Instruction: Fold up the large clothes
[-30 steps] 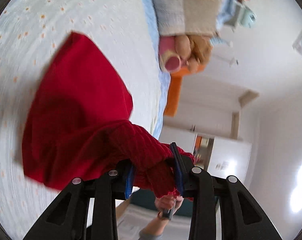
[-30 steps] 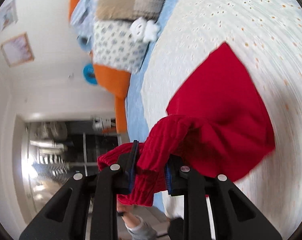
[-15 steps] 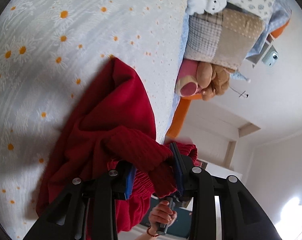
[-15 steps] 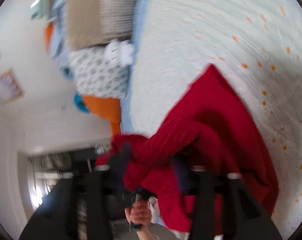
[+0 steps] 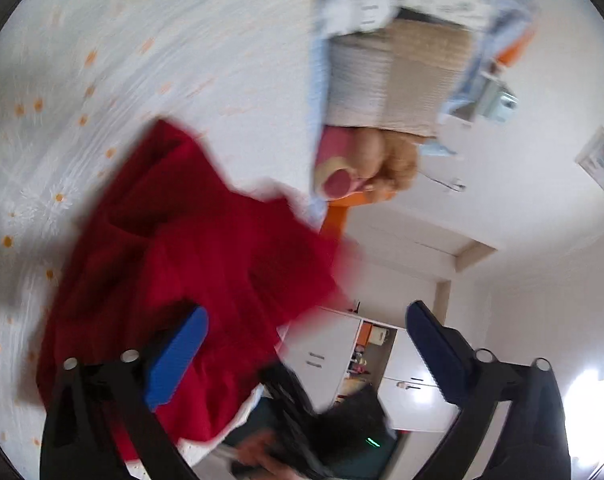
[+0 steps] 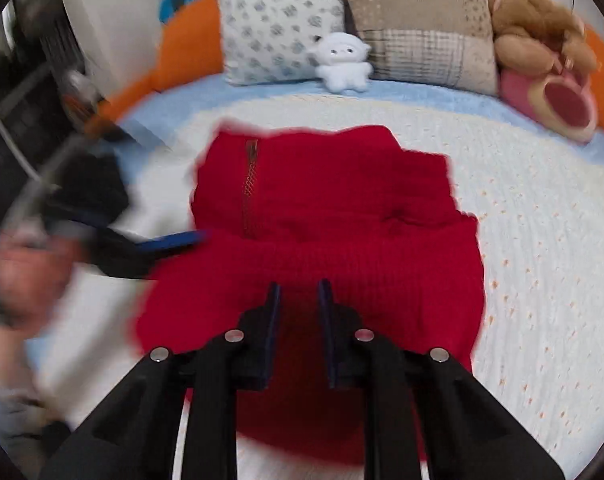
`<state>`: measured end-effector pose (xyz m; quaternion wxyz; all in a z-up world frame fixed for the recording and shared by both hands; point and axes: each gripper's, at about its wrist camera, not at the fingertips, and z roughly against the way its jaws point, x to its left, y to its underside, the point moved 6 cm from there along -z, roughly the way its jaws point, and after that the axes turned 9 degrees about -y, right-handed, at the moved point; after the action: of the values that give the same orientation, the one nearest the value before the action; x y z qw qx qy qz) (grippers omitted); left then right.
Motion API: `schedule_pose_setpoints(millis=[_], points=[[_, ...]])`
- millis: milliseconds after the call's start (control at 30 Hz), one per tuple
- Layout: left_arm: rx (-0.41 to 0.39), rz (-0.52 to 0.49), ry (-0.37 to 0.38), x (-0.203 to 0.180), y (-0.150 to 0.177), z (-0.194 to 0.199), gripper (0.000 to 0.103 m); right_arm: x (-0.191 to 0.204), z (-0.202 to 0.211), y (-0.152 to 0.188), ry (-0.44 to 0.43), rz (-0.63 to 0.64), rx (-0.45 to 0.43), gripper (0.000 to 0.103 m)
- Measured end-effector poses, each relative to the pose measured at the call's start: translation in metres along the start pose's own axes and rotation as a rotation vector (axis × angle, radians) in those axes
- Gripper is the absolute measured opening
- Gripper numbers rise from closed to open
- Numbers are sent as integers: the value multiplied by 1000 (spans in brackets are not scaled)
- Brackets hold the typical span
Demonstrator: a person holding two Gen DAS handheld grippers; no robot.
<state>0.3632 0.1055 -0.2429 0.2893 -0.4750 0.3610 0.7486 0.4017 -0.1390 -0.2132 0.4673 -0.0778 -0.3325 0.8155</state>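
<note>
Bed: white daisy-print bedspread (image 6: pixel 542 240), pillows at the head.
Garment: red knitted sweater (image 6: pixel 334 208), folded, lying on the bedspread.
Left claw (image 5: pixel 306 344): jaws just spread wide, released, nothing between them.
Right claw (image 6: pixel 298 296): just narrowing, small gap, above the sweater, gripping nothing.

Red knitted sweater (image 6: pixel 334 216); white bedspread (image 6: pixel 542 240) with orange daisies; blue-flowered white pillow (image 6: pixel 278 24); beige patchwork pillow (image 6: pixel 418 24); white plush toy (image 6: pixel 344 62); brown teddy bear (image 6: pixel 538 28).
</note>
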Motion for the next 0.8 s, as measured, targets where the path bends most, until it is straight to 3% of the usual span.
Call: schedule_pose_setpoints(millis=[100, 200, 233, 300, 333, 400, 467, 500, 567, 600, 667, 700, 800], points=[[-16, -155, -42, -41, 21, 22, 100, -7, -22, -6, 53, -6, -29, 19], [-103, -445, -248, -81, 46, 29, 100, -12, -36, -9, 63, -16, -46, 20], [-136, -558, -338, -90, 54, 24, 100, -12, -37, -9, 60, -19, -46, 20], [-264, -857, -598, -105, 72, 6, 100, -15, -35, -7, 26, -46, -60, 20], [-367, -1048, -775, -108, 84, -10, 100, -17, -31, -9, 6, -58, -67, 20], [-444, -1293, -930, -99, 101, -42, 99, -26, -25, -8, -81, -110, -91, 20], [-411, -1343, -947, -85, 106, -67, 94, -33, -17, -8, -144, -154, -119, 20], [-385, -1357, -946, -75, 107, -79, 86, -35, -15, -8, -159, -163, -127, 20], [-377, -1367, -1043, -55, 97, -98, 79, -39, -5, -8, -184, -178, -149, 20], [-374, -1364, -1076, -49, 91, -105, 79, -41, 1, -9, -187, -182, -162, 19], [-390, -1332, -1076, -34, 78, -113, 83, -46, 21, -10, -133, -182, -197, 29], [-432, -1311, -1063, -32, 70, -110, 92, -48, 30, -10, -97, -164, -212, 35], [-464, -1287, -1050, -29, 58, -111, 94, -49, 45, -14, 5, -59, -230, 33]])
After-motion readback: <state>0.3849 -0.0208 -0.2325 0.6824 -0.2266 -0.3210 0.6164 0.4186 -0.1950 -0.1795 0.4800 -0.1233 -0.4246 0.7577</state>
